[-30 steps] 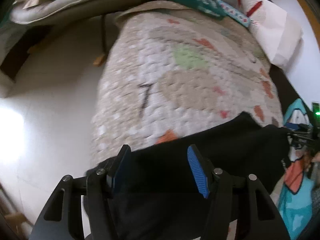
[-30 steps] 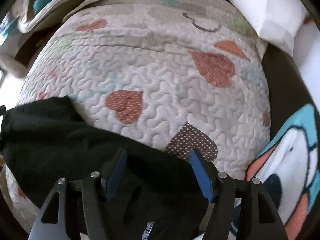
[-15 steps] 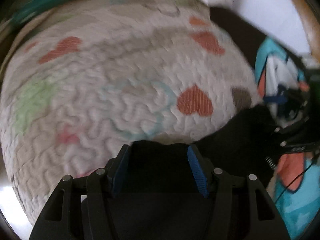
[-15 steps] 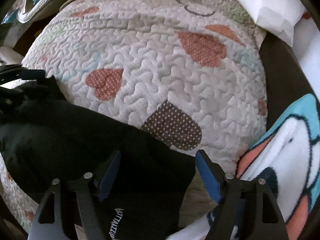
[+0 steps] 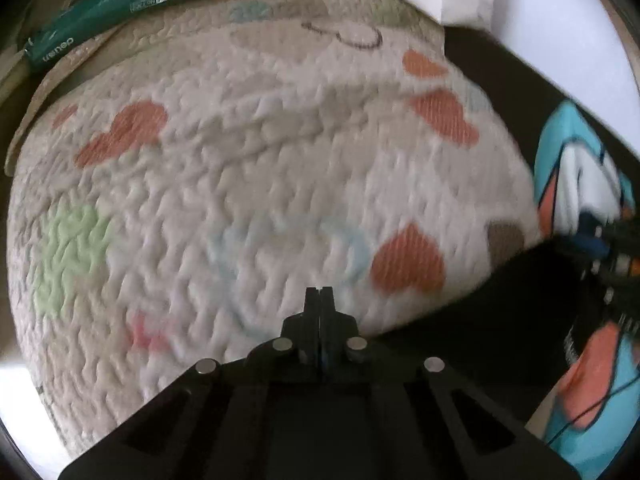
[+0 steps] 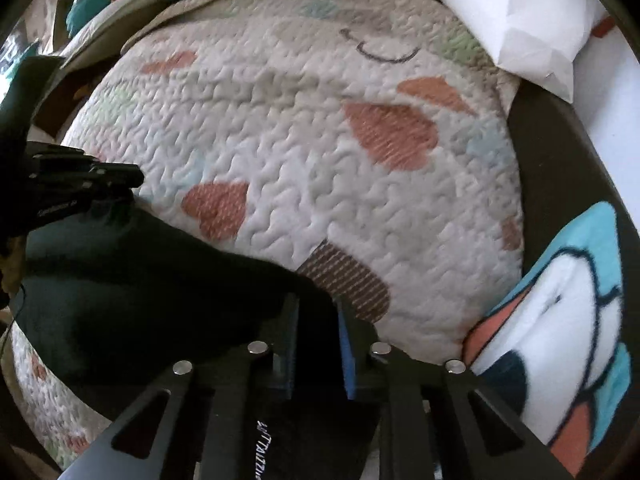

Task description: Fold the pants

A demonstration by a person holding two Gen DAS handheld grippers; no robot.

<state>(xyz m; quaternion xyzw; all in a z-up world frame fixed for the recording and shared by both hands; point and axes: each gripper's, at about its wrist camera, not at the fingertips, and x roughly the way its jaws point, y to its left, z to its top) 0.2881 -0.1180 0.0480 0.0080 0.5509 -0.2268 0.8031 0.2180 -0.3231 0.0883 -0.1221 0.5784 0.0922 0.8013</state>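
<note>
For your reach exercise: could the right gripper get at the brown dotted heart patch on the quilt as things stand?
Probably not freely: the right gripper is shut on the black fabric pants, though the brown dotted heart patch lies uncovered just ahead.

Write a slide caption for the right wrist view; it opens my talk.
Right gripper clamps black pants over a heart-print quilt.

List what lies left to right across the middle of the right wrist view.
left gripper → black pants → quilted heart-print bedcover → dark bed frame → cartoon blanket
</note>
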